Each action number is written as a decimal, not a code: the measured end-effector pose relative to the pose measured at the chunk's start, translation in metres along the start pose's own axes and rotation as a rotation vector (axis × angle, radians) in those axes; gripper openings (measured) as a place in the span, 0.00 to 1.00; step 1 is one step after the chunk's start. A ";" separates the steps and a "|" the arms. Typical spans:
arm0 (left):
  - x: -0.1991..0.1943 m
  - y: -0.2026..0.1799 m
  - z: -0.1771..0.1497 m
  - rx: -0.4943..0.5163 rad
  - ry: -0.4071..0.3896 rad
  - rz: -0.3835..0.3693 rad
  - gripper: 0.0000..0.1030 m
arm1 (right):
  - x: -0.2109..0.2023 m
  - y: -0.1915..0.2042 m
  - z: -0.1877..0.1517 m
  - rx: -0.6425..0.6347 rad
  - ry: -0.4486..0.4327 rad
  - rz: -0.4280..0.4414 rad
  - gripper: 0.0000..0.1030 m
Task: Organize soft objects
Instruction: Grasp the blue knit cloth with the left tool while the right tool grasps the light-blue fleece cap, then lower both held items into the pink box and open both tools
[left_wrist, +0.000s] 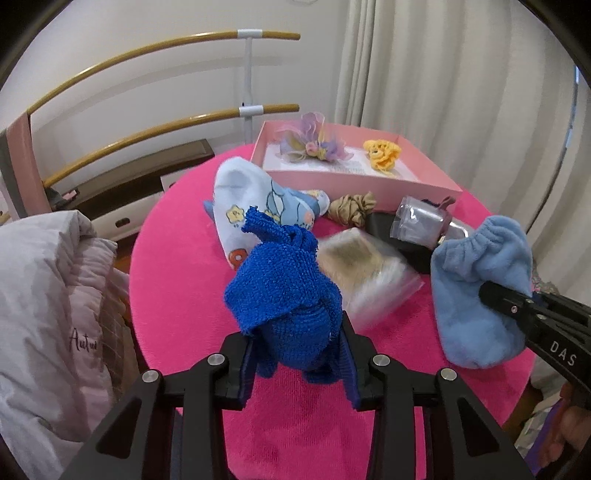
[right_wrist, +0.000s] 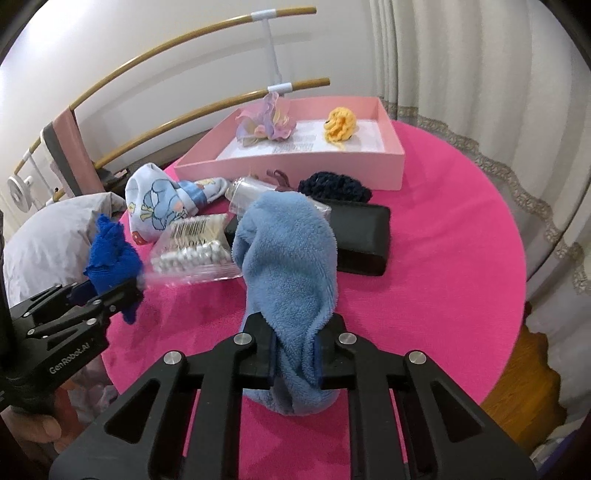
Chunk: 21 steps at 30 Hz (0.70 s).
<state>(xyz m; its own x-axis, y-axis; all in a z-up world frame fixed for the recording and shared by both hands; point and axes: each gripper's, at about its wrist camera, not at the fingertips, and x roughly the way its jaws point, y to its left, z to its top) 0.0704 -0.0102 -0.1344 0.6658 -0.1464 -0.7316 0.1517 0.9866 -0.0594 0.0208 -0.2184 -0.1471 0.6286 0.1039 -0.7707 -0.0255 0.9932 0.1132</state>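
Note:
My left gripper (left_wrist: 297, 356) is shut on a dark blue terry cloth (left_wrist: 284, 288), which bunches up above its pads over the pink round table (left_wrist: 177, 288). My right gripper (right_wrist: 295, 356) is shut on a light blue fleece cloth (right_wrist: 291, 266). In the left wrist view that fleece cloth (left_wrist: 476, 291) hangs at the right in the right gripper (left_wrist: 509, 301). In the right wrist view the dark blue cloth (right_wrist: 110, 254) shows at the left in the left gripper (right_wrist: 110, 291). A pink box (right_wrist: 391, 162) at the back holds a pastel frilly scrunchie (right_wrist: 266, 122) and a yellow knit piece (right_wrist: 340, 123).
On the table lie a white patterned sock (left_wrist: 243, 206), a bag of cotton swabs (right_wrist: 195, 243), a black case (right_wrist: 365, 232), a tan knotted stocking (left_wrist: 351, 210), a dark knit item (right_wrist: 336, 186) and a small clear bag (left_wrist: 421, 225). A pale padded jacket (left_wrist: 44, 295) is at the left.

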 end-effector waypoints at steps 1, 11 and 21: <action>-0.005 -0.001 -0.001 0.005 -0.005 0.003 0.34 | -0.003 0.001 0.000 -0.001 -0.005 -0.002 0.12; -0.053 -0.012 0.006 0.031 -0.065 -0.013 0.34 | -0.034 0.006 0.013 -0.018 -0.071 0.004 0.12; -0.070 -0.018 0.079 0.064 -0.187 0.007 0.34 | -0.059 0.007 0.091 -0.085 -0.194 -0.012 0.12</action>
<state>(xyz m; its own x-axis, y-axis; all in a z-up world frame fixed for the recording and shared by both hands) 0.0784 -0.0236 -0.0283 0.7905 -0.1560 -0.5923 0.1885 0.9820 -0.0071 0.0544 -0.2221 -0.0431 0.7672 0.0888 -0.6353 -0.0776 0.9959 0.0455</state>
